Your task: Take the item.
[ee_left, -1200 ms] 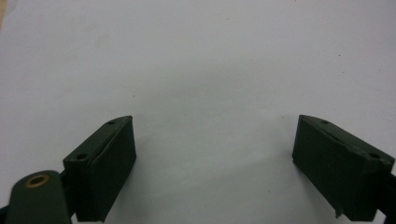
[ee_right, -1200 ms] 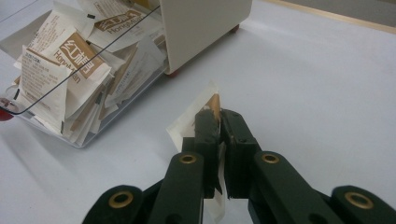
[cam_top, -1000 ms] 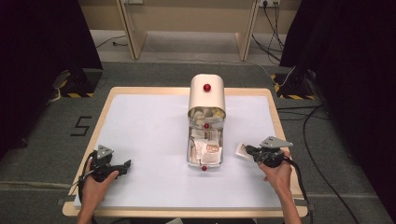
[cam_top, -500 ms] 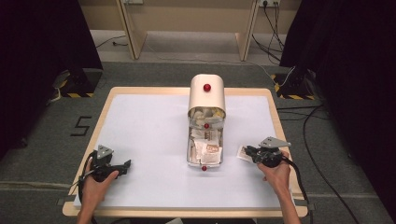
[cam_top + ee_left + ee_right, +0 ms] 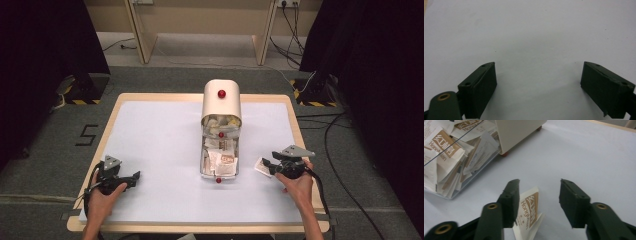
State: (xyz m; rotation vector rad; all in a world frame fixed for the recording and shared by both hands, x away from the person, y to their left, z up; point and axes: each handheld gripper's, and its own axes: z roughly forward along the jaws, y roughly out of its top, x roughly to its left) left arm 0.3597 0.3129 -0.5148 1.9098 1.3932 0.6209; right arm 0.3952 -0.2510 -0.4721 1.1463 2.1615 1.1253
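Right gripper [image 5: 537, 195]: my jaws have just been opening, freeing a sachet [image 5: 530, 211] laid right of the box [image 5: 220, 131].
Left gripper [image 5: 537, 82]: spread, empty, idling far left of box.

Table [image 5: 150, 130] in mid-scene, floor all round. Box [image 5: 221, 102] on the table, a little right of centre, toward the far edge; tray [image 5: 204, 162] drawn out of the box toward the near edge, heaped with packets [image 5: 220, 159]. One packet [image 5: 262, 165] flat on the table just right of the tray, apart from the heap. Right gripper [image 5: 267, 166] just right of that packet, near the right near corner, jaws toward the tray, packet [image 5: 529, 211] lying between the parted jaws, beside one jaw. Left gripper [image 5: 134, 178] at the left near corner, well apart from the tray, bare table [image 5: 531, 37] ahead of the jaws.
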